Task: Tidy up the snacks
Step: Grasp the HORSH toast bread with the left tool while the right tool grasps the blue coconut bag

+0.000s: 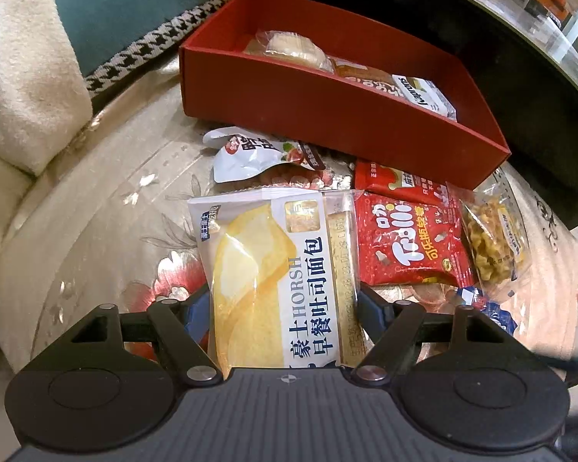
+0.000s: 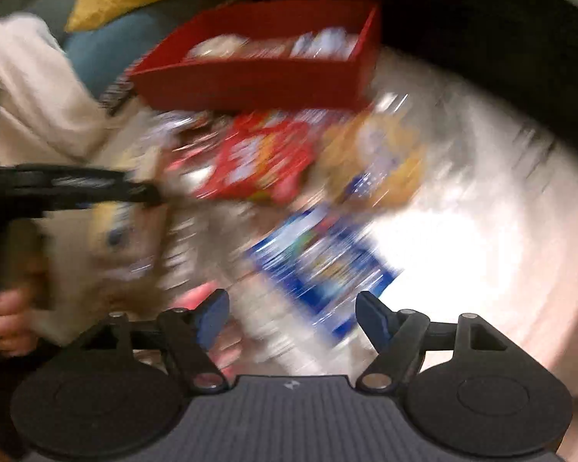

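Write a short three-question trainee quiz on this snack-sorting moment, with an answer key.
1. True or false: the left hand-held gripper is closed on the toast bread packet.
2. What holds the snacks already sorted: A) a red box, B) a wire basket, C) a glass jar?
3. Fill in: the right hand-held gripper is ____ and holds nothing.

Key:
1. True; its fingers press the packet's two sides.
2. A; the red box holds several wrapped snacks.
3. Open; the right wrist view is blurred, yet the jaws stand apart.

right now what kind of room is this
Probably a living room at home: a teal sofa with a cream throw sits behind a low table under a floral cover, where snack packs lie beside a red box.
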Action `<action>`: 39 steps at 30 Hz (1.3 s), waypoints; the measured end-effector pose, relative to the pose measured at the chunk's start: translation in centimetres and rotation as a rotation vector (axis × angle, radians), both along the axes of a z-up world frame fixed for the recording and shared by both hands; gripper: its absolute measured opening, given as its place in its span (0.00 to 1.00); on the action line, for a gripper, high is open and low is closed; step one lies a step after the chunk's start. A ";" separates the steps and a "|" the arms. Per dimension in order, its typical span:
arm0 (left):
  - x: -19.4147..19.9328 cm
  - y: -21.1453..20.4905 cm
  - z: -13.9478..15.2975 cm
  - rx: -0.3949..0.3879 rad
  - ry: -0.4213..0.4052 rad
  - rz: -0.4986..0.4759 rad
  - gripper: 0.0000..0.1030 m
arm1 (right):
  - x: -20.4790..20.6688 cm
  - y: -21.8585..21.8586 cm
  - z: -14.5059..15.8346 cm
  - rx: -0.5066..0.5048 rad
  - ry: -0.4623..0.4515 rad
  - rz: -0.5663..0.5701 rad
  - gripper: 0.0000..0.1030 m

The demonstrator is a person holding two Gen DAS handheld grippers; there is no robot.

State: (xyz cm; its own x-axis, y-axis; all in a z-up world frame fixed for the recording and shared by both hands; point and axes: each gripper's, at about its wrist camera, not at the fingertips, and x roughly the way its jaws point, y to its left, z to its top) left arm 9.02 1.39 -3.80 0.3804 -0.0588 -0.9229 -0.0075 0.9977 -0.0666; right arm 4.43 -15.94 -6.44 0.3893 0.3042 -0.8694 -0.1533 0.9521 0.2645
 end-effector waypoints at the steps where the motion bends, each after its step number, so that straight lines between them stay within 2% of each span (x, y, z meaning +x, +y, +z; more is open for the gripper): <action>1: 0.0 0.0 0.0 0.001 0.000 -0.002 0.78 | 0.6 0.4 -0.3 -0.062 -0.013 0.019 0.66; 3: -0.1 -0.2 0.1 0.001 -0.001 -0.009 0.78 | 2.1 1.0 -1.3 -0.110 0.007 0.066 0.66; 7: -0.5 -0.3 0.4 0.022 -0.023 -0.029 0.75 | 3.6 1.9 -2.6 -0.119 0.032 0.133 0.67; 10: -0.5 -0.4 0.6 0.033 -0.037 -0.042 0.74 | 3.7 2.0 -2.5 -0.086 0.050 0.151 0.68; 13: -0.5 -0.2 0.3 0.020 -0.018 -0.046 0.74 | 2.8 2.4 -2.5 -0.003 0.104 0.177 0.68; 16: -0.6 -0.1 -0.1 0.032 -0.008 -0.042 0.79 | 1.3 3.5 -2.2 0.013 0.107 0.226 0.68; 19: -0.4 0.0 -0.8 0.063 0.001 -0.017 0.83 | 1.4 3.8 -2.1 -0.036 0.085 0.206 0.68; 22: -0.1 -0.4 -1.8 0.070 0.029 -0.012 0.85 | 2.2 3.9 -2.1 -0.025 0.088 0.153 0.68; 26: -0.1 -1.4 -2.2 0.093 0.028 -0.027 0.86 | 2.7 5.5 -2.4 -0.096 0.062 0.141 0.68; 29: -0.1 -1.5 -2.8 0.107 0.035 -0.027 0.85 | 2.3 6.1 -2.6 -0.127 0.049 0.144 0.72; 31: -0.2 -1.3 -2.8 0.100 0.033 -0.028 0.84 | 2.1 6.4 -2.7 -0.129 0.038 0.142 0.79; 33: -0.3 -1.3 -2.7 0.104 0.026 -0.035 0.83 | 1.8 6.8 -3.2 -0.131 0.049 0.147 0.98; 36: -0.4 -1.7 -2.8 0.124 0.017 -0.045 0.84 | 1.6 7.7 -3.5 -0.188 0.046 0.169 0.98; 39: -0.2 -1.7 -3.1 0.127 0.021 -0.044 0.86 | 1.7 7.3 -3.4 -0.172 0.051 0.159 0.97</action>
